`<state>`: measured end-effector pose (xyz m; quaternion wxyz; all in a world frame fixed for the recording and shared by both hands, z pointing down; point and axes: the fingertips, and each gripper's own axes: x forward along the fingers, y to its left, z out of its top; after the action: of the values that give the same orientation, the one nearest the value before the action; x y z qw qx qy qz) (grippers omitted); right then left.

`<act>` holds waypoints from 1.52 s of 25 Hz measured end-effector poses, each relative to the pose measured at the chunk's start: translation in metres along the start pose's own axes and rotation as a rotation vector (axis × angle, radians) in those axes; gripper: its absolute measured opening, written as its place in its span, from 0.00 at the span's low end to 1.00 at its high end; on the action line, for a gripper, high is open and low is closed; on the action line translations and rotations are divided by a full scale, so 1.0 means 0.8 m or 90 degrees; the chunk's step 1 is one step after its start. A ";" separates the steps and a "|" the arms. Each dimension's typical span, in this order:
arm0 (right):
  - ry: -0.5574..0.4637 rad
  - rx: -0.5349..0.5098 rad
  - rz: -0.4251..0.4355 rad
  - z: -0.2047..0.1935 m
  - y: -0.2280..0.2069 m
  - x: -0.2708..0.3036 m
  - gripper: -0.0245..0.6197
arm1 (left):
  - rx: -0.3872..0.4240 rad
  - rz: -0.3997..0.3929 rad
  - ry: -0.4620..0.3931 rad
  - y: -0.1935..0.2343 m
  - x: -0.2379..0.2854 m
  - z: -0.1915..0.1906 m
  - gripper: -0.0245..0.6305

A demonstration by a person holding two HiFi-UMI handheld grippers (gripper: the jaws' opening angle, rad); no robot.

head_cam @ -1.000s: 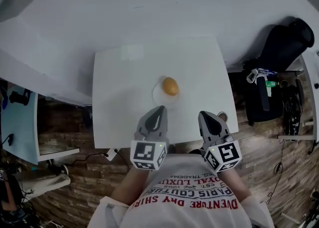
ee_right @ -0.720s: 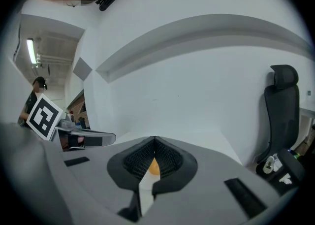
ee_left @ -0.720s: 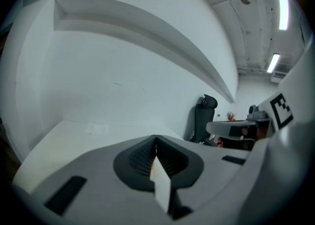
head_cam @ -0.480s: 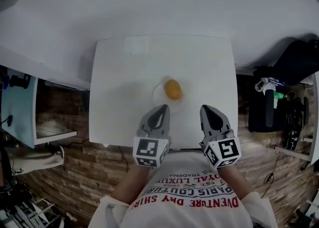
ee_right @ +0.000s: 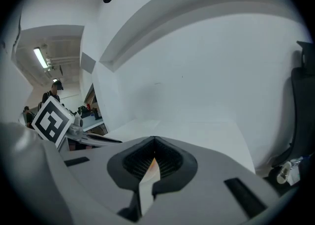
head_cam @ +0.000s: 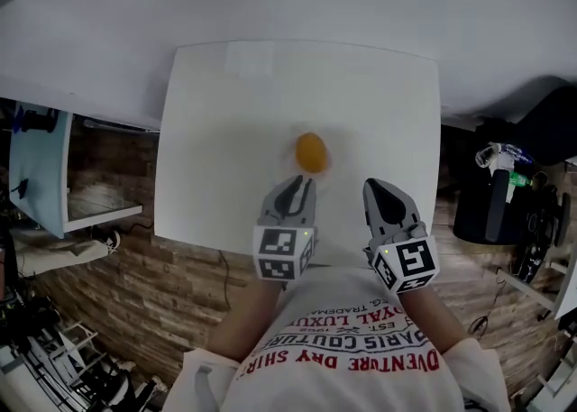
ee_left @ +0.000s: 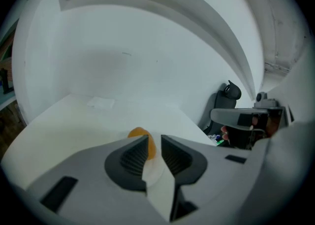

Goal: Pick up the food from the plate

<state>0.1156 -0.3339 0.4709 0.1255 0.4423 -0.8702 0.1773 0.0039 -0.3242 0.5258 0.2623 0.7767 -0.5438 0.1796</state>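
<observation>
Jaws of the left gripper [head_cam: 297, 183] are parting just short of the food [head_cam: 310, 152] to admit it, right gripper [head_cam: 379, 188] idling clenched.

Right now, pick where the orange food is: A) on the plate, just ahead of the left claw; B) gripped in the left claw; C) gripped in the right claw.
A: the orange food lies on the plate beyond the left claw, whose opening jaws hold nothing.
</observation>
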 end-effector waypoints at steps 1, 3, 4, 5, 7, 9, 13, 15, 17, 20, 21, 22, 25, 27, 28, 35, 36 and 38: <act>0.007 0.001 0.004 -0.005 -0.001 0.003 0.05 | -0.007 0.002 0.012 0.001 0.006 -0.005 0.18; 0.022 0.002 0.014 -0.014 -0.004 0.008 0.05 | -0.020 0.007 0.033 0.003 0.019 -0.012 0.29; 0.029 0.001 0.018 -0.019 -0.005 0.010 0.05 | -0.028 0.011 0.040 0.005 0.025 -0.014 0.33; 0.036 0.000 0.022 -0.023 -0.007 0.013 0.05 | -0.036 0.015 0.044 0.007 0.031 -0.016 0.36; 0.048 -0.002 0.025 -0.031 -0.012 0.019 0.05 | -0.056 0.023 0.051 0.015 0.043 -0.018 0.42; 0.056 -0.005 0.023 -0.037 -0.019 0.027 0.05 | -0.066 0.033 0.060 0.025 0.056 -0.019 0.50; 0.061 -0.011 0.017 -0.040 -0.033 0.044 0.05 | -0.054 0.037 0.098 0.035 0.080 -0.023 0.56; 0.062 -0.014 0.016 -0.039 -0.037 0.051 0.05 | -0.060 0.033 0.123 0.036 0.090 -0.028 0.57; 0.064 -0.014 0.017 -0.040 -0.039 0.057 0.05 | -0.072 0.031 0.149 0.037 0.100 -0.035 0.58; 0.076 -0.011 0.018 -0.049 -0.044 0.062 0.05 | -0.085 0.040 0.187 0.043 0.116 -0.043 0.59; 0.081 -0.008 0.017 -0.052 -0.046 0.063 0.05 | -0.090 0.047 0.196 0.047 0.120 -0.045 0.59; 0.087 -0.005 0.016 -0.055 -0.048 0.064 0.05 | -0.097 0.055 0.205 0.050 0.124 -0.045 0.59; 0.102 0.005 0.009 -0.062 -0.058 0.064 0.05 | -0.115 0.063 0.225 0.055 0.135 -0.044 0.59; 0.108 0.008 0.005 -0.065 -0.065 0.065 0.05 | -0.114 0.057 0.237 0.052 0.143 -0.045 0.59; 0.109 0.008 0.003 -0.066 -0.067 0.066 0.05 | -0.112 0.056 0.241 0.051 0.146 -0.046 0.59; 0.110 0.015 -0.001 -0.066 -0.077 0.076 0.05 | -0.101 0.061 0.237 0.052 0.158 -0.044 0.59; 0.111 0.016 -0.003 -0.067 -0.078 0.076 0.05 | -0.103 0.060 0.234 0.052 0.157 -0.043 0.59; 0.113 0.019 -0.005 -0.068 -0.080 0.077 0.05 | -0.110 0.061 0.227 0.055 0.156 -0.043 0.59</act>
<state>0.1352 -0.3907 0.5564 0.1965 0.4300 -0.8510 0.2286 0.0061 -0.4087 0.6330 0.4111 0.6808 -0.5382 0.2791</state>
